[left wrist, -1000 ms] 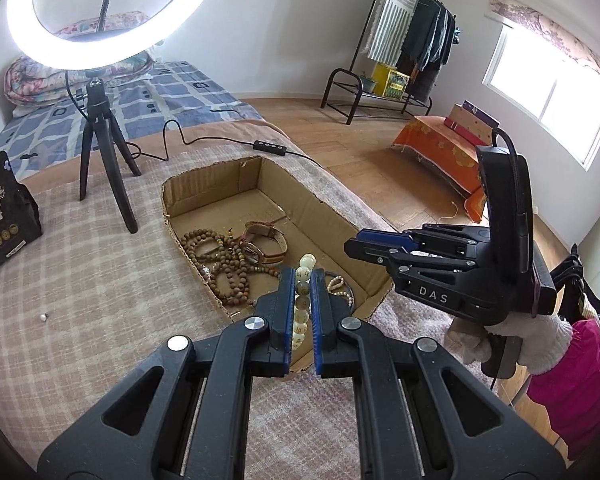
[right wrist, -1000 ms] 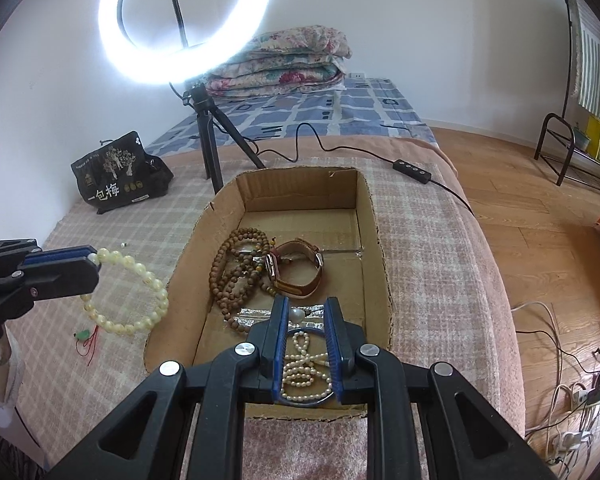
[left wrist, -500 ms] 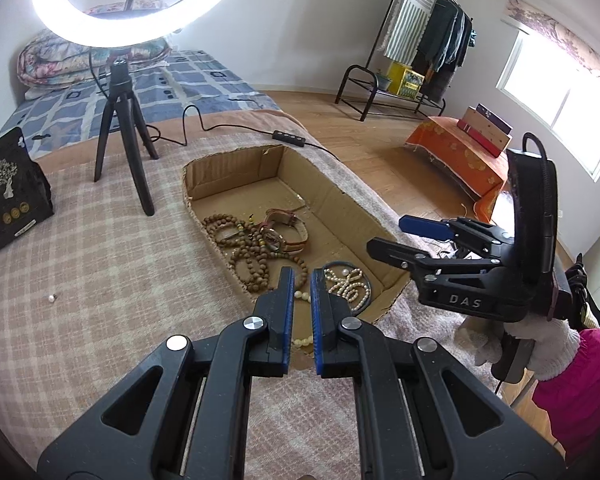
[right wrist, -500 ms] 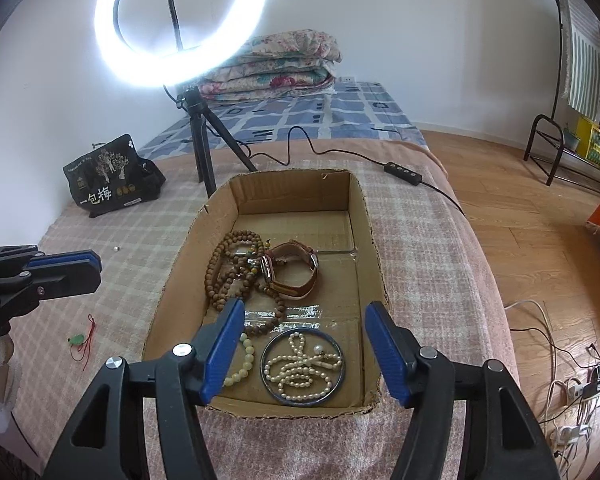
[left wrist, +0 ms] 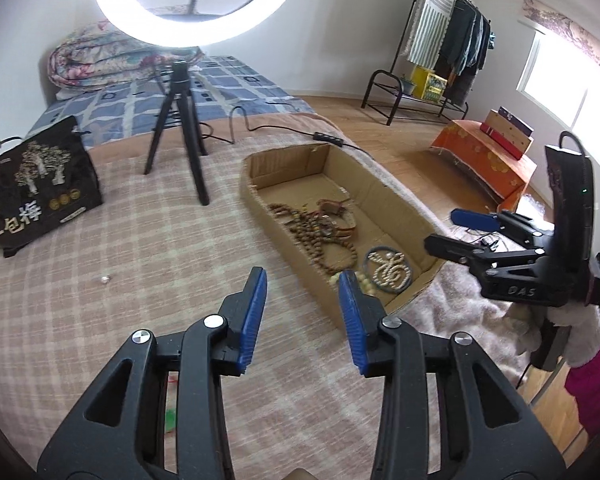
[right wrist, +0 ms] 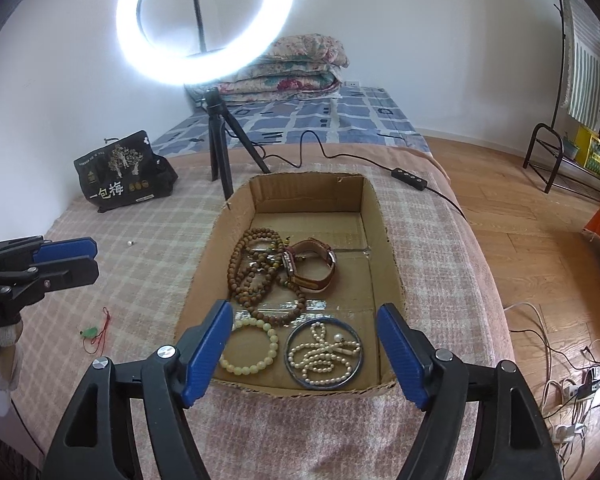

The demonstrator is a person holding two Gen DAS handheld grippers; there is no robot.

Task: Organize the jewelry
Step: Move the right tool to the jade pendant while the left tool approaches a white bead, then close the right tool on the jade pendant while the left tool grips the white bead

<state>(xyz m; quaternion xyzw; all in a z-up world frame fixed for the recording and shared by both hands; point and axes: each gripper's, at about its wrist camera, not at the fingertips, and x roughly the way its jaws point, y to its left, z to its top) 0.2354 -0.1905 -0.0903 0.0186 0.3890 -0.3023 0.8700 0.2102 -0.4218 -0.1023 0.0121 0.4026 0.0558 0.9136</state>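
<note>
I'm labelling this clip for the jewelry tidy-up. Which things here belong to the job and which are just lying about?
Job:
cardboard box
brown bead strands
watch
pale bead bracelet
pearl necklace inside the blue bangle
left gripper, open
right gripper, open

Lying about:
ring light on its tripod
black pouch
folded quilts

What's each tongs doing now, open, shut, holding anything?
Left tongs: open, holding nothing.
Right tongs: open, holding nothing.
</note>
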